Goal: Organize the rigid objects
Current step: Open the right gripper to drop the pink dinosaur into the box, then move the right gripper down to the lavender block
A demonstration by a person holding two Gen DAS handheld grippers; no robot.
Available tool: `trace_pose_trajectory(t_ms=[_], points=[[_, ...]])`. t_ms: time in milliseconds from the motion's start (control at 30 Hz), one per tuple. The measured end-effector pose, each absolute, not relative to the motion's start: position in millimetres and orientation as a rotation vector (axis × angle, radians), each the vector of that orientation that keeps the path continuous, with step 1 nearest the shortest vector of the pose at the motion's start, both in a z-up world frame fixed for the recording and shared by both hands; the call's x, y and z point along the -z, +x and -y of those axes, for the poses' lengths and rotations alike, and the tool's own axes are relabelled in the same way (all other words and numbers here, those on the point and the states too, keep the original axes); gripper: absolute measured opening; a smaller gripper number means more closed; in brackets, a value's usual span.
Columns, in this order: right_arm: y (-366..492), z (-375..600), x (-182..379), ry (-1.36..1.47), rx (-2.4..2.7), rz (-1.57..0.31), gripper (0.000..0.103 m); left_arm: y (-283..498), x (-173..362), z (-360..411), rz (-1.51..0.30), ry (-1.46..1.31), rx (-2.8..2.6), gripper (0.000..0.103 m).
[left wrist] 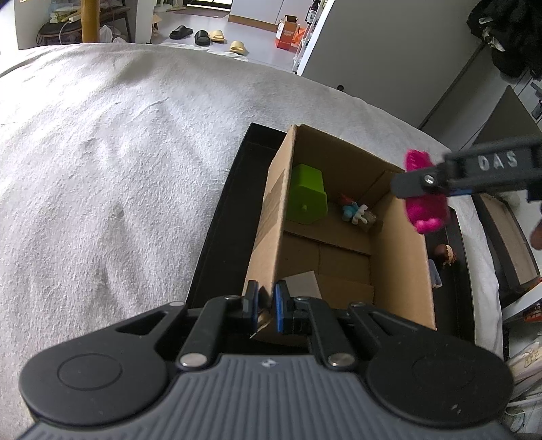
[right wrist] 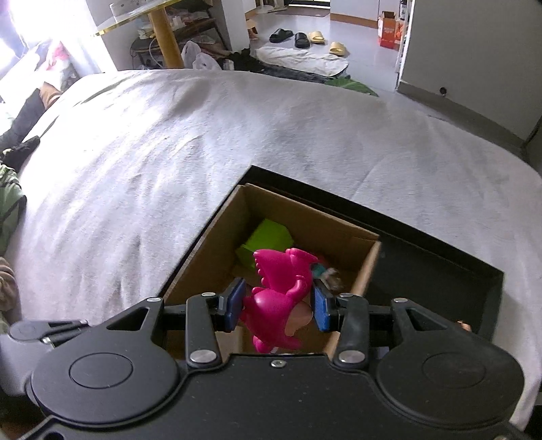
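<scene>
An open cardboard box [left wrist: 399, 264] stands in a black tray [left wrist: 216, 230] on a white blanket. My left gripper [left wrist: 266, 306] is shut on the box's near left wall. Inside lie a green block [left wrist: 306, 194] and a small blue-and-white figurine [left wrist: 355, 211]. My right gripper [right wrist: 277, 301] is shut on a magenta toy dinosaur [right wrist: 279, 287] and holds it above the box [right wrist: 210, 254]; it shows in the left wrist view too, with the dinosaur [left wrist: 426, 206] over the box's right wall. The green block [right wrist: 267, 240] lies below it.
A brown-haired doll figure [left wrist: 445, 255] lies in the tray right of the box. The white blanket [left wrist: 101, 169] spreads far to the left. Another tray [left wrist: 508, 230] sits at the right edge. Slippers [right wrist: 305, 39] and an orange carton [left wrist: 288, 32] lie on the floor beyond.
</scene>
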State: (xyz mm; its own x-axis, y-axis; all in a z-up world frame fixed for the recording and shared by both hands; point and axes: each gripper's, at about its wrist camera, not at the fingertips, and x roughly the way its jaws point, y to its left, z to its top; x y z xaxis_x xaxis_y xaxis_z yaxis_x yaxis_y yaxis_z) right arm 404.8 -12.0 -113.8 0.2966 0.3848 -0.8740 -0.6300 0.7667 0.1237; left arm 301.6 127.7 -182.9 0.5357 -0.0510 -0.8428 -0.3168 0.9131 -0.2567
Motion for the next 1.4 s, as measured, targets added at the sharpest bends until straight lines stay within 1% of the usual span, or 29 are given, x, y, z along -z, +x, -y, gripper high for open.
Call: trace_pose_trajectory(t_ms=[267,533,767,900,1400], points=[[406,-2,108,-0.167,-0.761,-1.072,0.044,301,184,-129,-1.001,-0.413,-0.161,0.009],[402,12,104,-0.187,-0.753,-1.077,0.044,301,184,-129,-1.000,-0.415,-0.163,0.009],[395,32,105,-0.230,-0.730,-1.089,0.044,302,184,-128,-1.001,-0.410,-0.165,0.009],[394,45,108,-0.241,-0.710,-1.096,0.047,302,184,-127,-1.002,-0.407,-0.168,0.009],[411,111,124,-0.193,-0.582,-1.121,0.048,303,182,-125,-1.004,-0.394,-0.182,0.009]])
